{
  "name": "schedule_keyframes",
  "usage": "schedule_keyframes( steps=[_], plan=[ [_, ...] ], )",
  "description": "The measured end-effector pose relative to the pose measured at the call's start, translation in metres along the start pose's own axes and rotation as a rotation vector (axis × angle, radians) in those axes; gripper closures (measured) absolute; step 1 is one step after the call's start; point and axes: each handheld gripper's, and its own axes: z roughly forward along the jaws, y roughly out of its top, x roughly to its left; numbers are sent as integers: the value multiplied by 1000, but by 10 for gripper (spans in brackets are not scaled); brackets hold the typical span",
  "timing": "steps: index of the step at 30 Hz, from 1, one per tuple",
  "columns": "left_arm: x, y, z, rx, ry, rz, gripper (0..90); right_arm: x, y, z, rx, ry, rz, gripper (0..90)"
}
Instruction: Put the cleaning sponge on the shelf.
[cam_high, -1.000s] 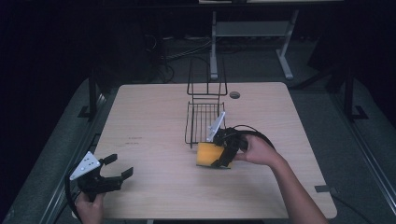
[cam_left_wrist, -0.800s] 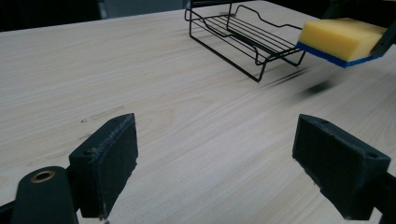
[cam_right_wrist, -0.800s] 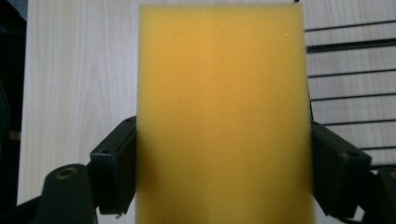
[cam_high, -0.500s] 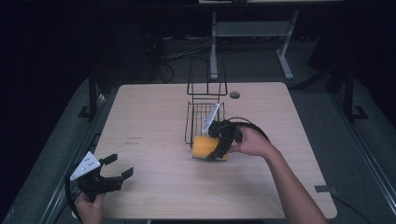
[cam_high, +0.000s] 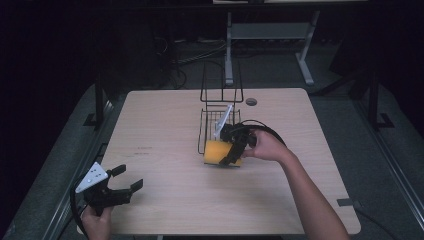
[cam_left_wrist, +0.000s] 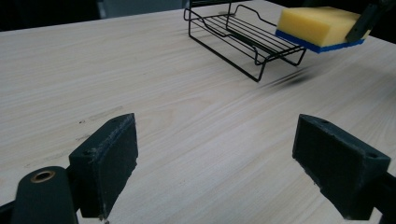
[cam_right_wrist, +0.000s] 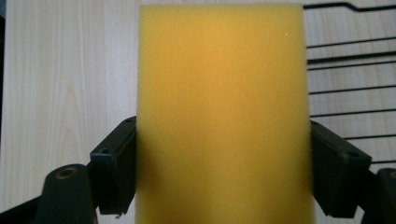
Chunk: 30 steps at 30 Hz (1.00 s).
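A yellow sponge (cam_high: 218, 152) with a blue underside hangs above the table, just in front of a black wire rack (cam_high: 218, 120). My right gripper (cam_high: 227, 155) is shut on the sponge (cam_right_wrist: 222, 112), one jaw pressed on each long side. In the left gripper view the sponge (cam_left_wrist: 317, 25) floats beside the rack (cam_left_wrist: 238, 35), clear of the wood. My left gripper (cam_high: 127, 185) rests at the table's near left corner, jaws wide apart and holding nothing (cam_left_wrist: 215, 163).
The wooden table (cam_high: 160, 130) has a round cable hole (cam_high: 251, 101) behind the rack. The rack's tall wire back (cam_high: 221, 85) rises at its far end. A grey metal frame (cam_high: 270, 32) stands on the floor beyond the table.
My right gripper has carried the sponge a little left and toward the rack's front edge. The left gripper has stayed put.
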Motion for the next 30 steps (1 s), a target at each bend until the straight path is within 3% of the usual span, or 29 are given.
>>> schedule_keyframes(
  steps=[15,30],
  plan=[
    [0,0,1,3,-1,-2,134,-8,8,3,20,-7,-4,216],
    [0,0,1,4,2,0,134,-19,5,11,37,10,28,216]
  ],
)
